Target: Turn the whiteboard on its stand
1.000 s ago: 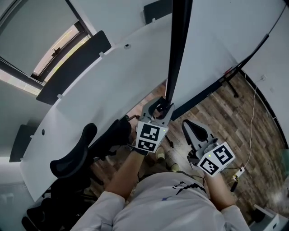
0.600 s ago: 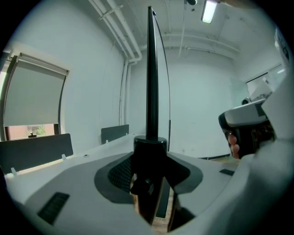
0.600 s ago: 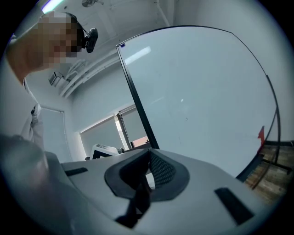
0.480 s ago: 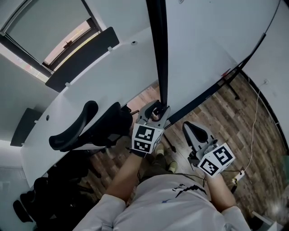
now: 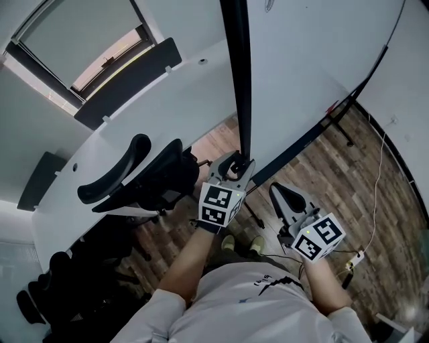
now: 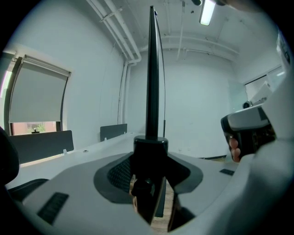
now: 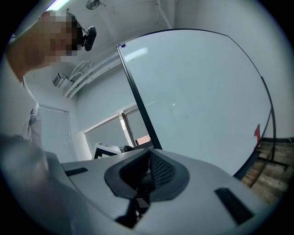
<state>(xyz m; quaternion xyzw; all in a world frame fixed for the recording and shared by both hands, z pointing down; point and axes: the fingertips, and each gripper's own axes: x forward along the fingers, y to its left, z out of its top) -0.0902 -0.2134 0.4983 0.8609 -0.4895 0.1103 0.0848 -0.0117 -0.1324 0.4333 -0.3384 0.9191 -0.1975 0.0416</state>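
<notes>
Black whiteboard edge clamped in left gripper; right gripper closed, empty.

Bright ceiling lamp lights evenly; edges warp

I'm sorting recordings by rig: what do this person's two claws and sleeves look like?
The left claw and right claw are pale grey moulded shells with black mesh-textured pads. Each carries a white cube printed with black square markers. The shirt is white and short-sleeved with small dark print, and the forearms are bare. No cable shows on either claw.
</notes>
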